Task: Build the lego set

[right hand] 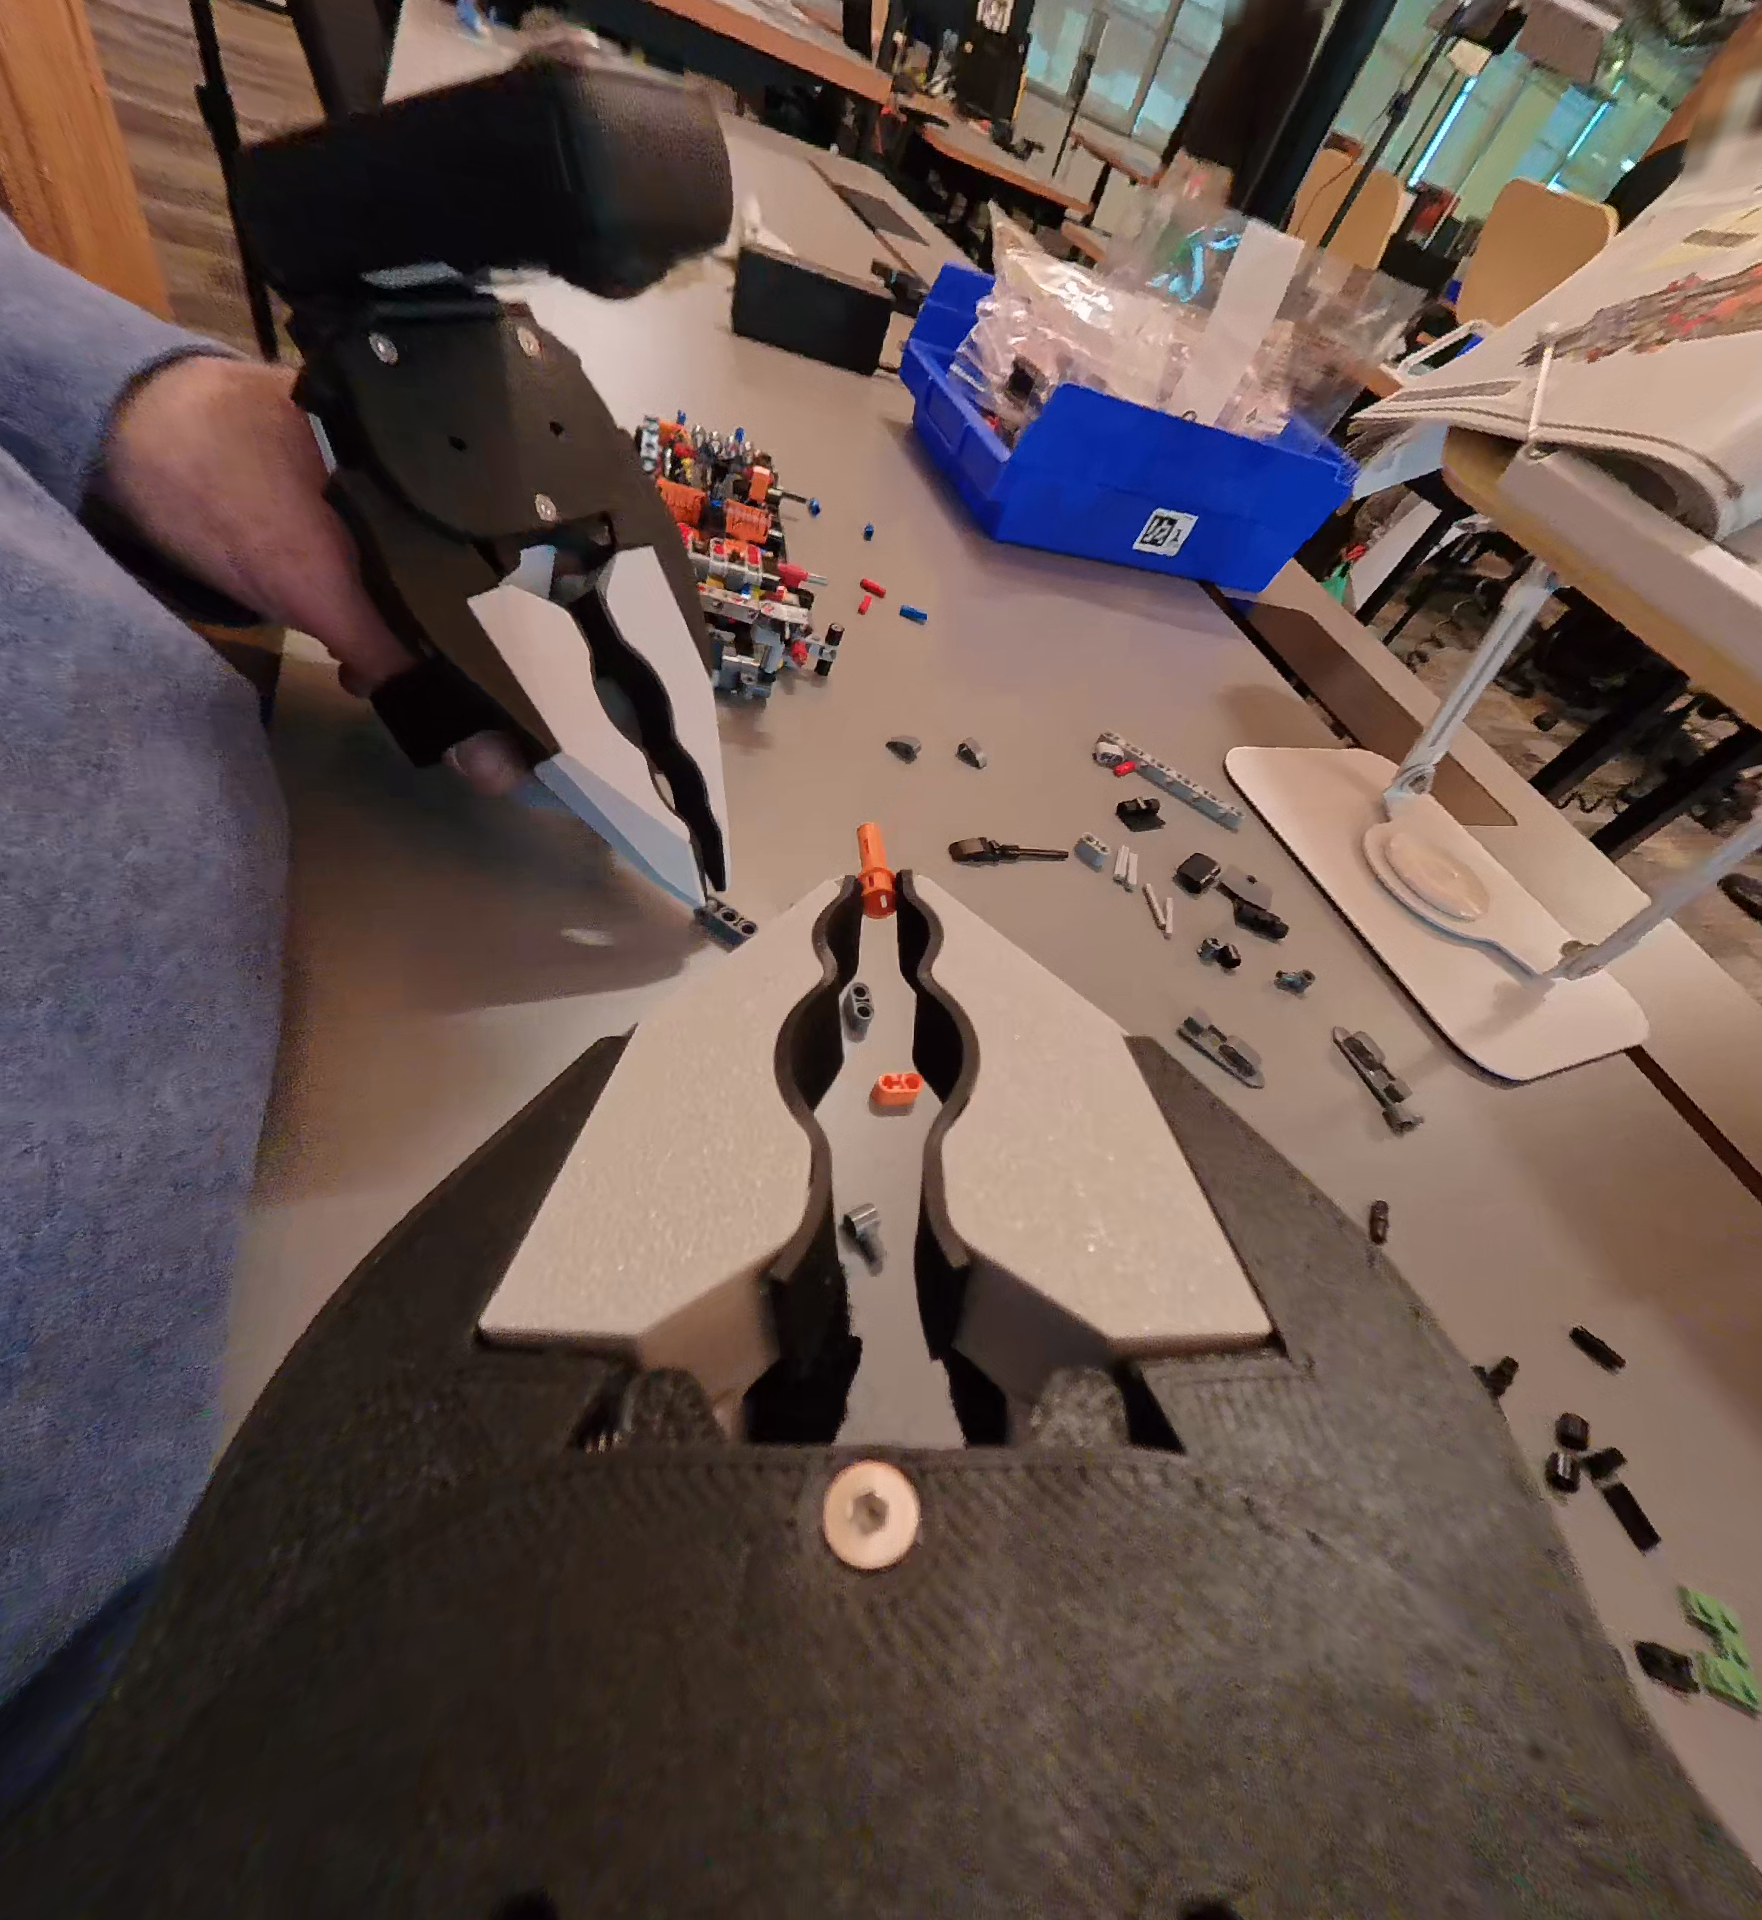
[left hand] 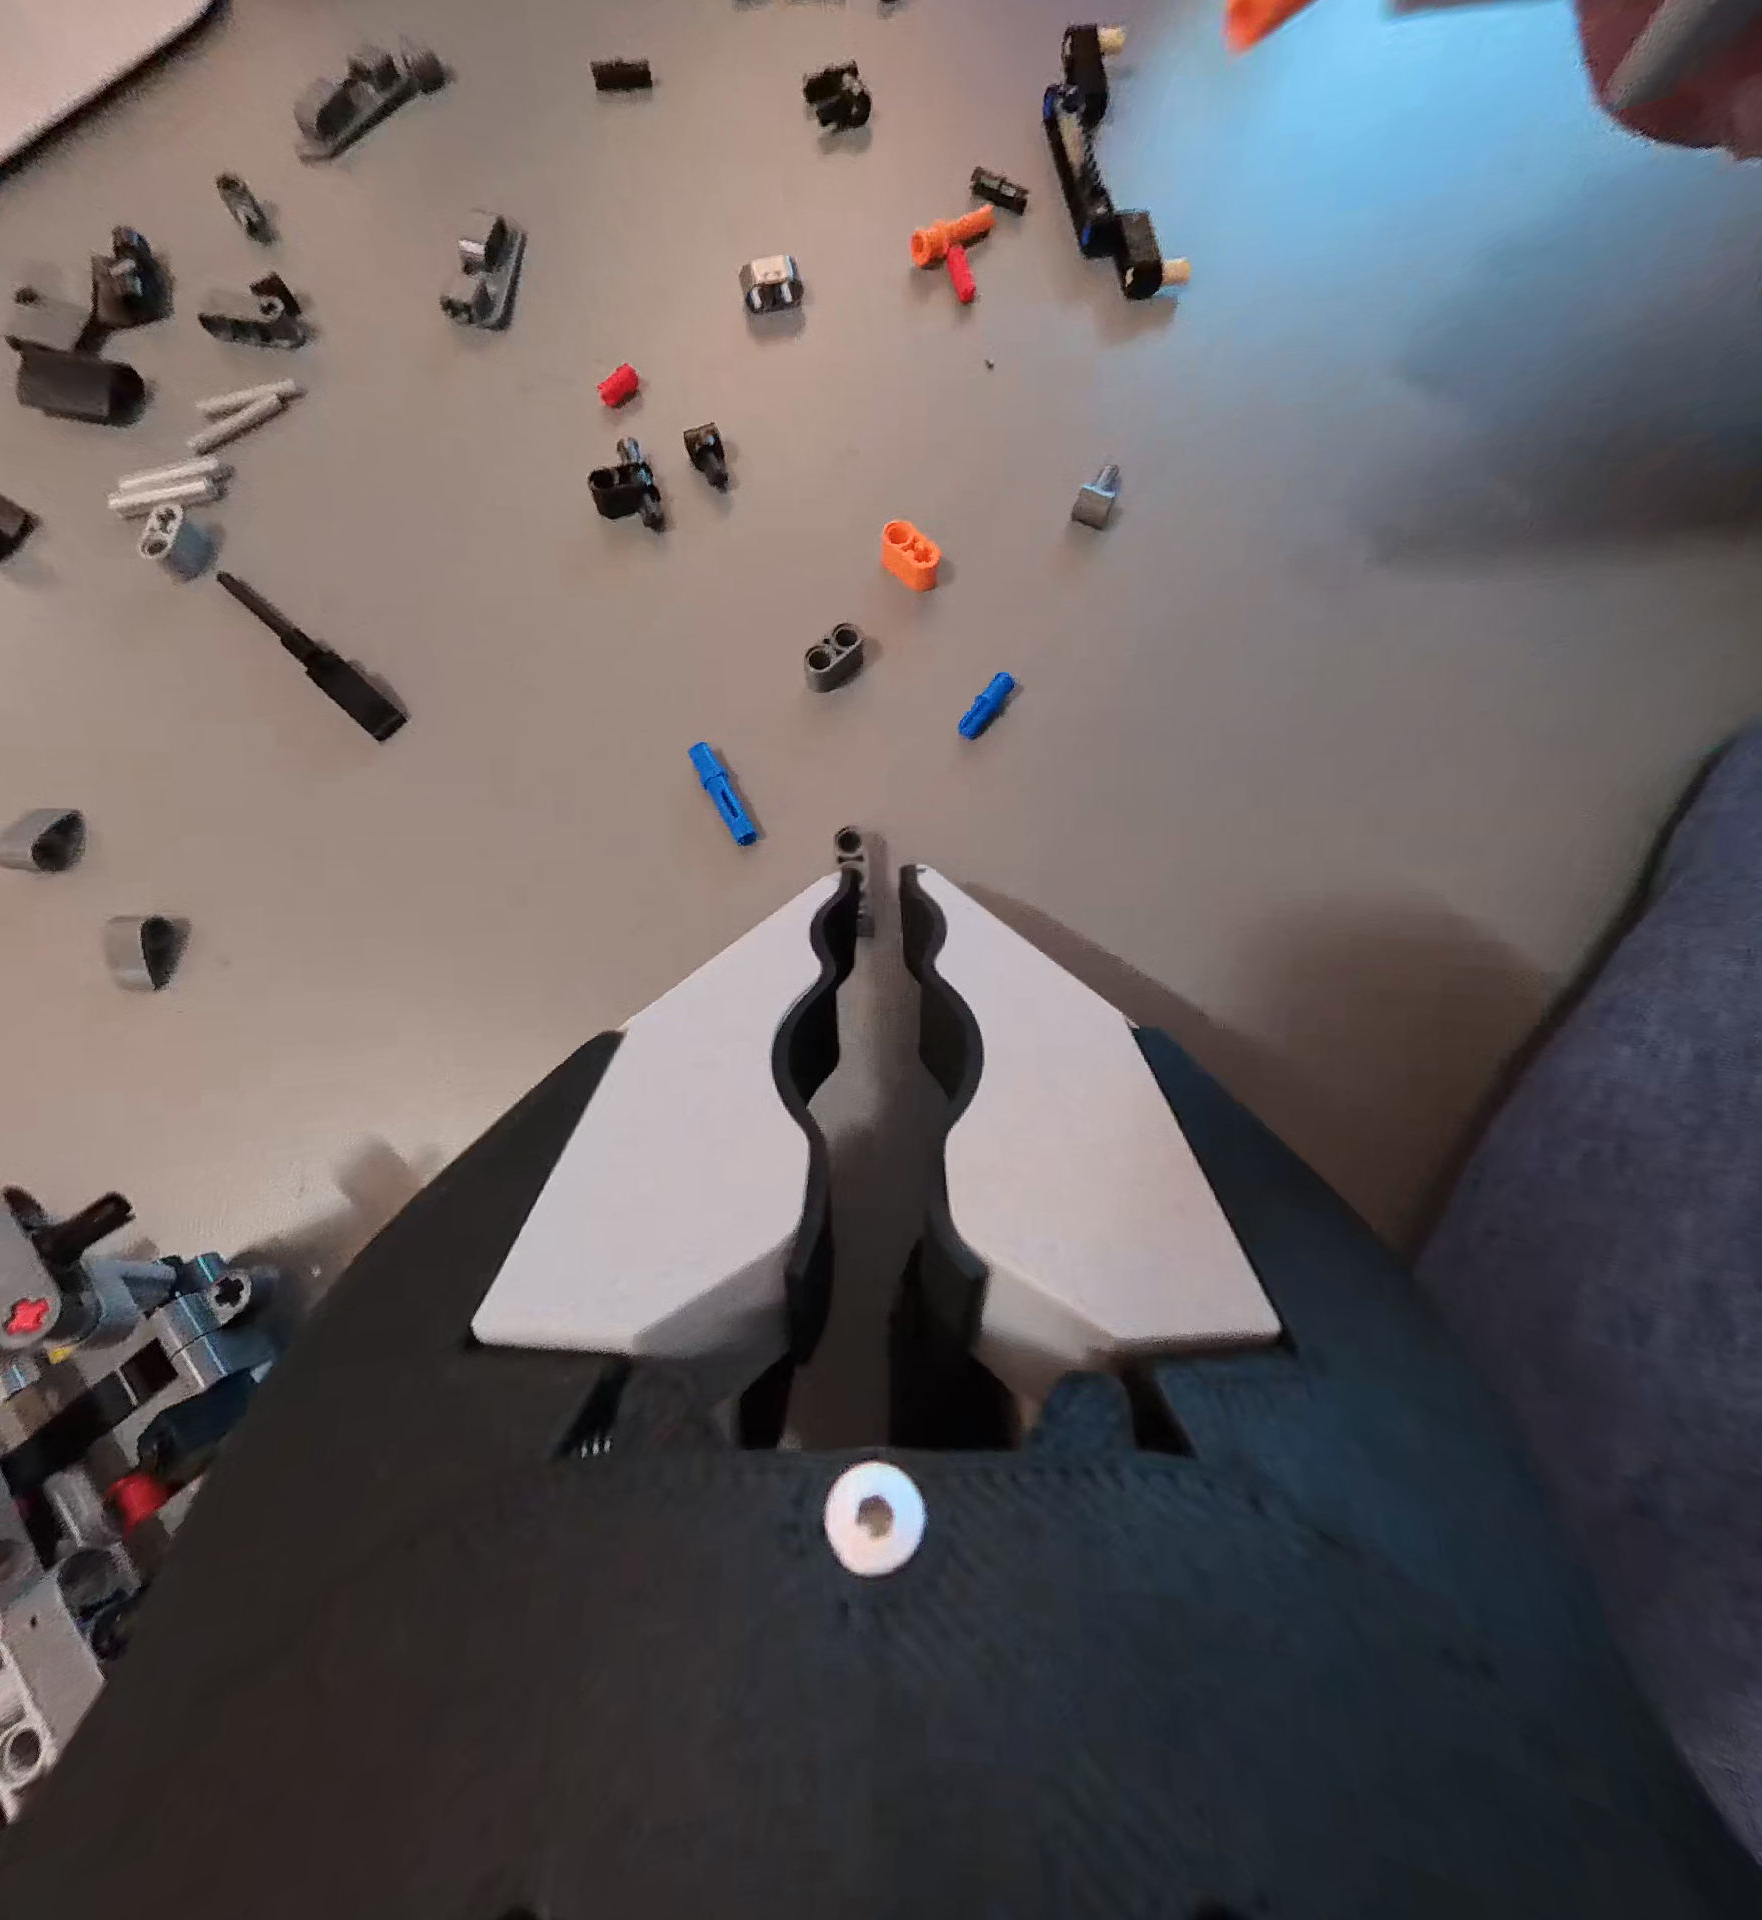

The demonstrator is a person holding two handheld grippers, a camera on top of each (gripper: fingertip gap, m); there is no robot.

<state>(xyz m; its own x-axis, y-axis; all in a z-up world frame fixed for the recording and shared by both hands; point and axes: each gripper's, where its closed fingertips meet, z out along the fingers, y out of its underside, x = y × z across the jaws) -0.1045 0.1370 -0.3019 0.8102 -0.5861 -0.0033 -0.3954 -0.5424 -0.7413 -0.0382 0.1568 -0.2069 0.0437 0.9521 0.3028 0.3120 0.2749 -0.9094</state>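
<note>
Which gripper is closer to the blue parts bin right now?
Right. The right gripper, holding an orange pin, points toward the blue bin; the left gripper sits lower, farther across the table.

Your left gripper (left hand: 879, 883) points toward 12 o'clock, tips low at table, jaws nearly closed, pinching small dark beam (left hand: 853, 868). Your right gripper (right hand: 874, 883) is raised, aimed toward 12, jaws clamped on orange pin (right hand: 871, 854). Your left hand (right hand: 264, 540) wraps handle at 9 o'clock.

A lab or workshop: long grey worktables (right hand: 1116, 665), a blue parts bin (right hand: 1126, 488), camera stands behind.
</note>
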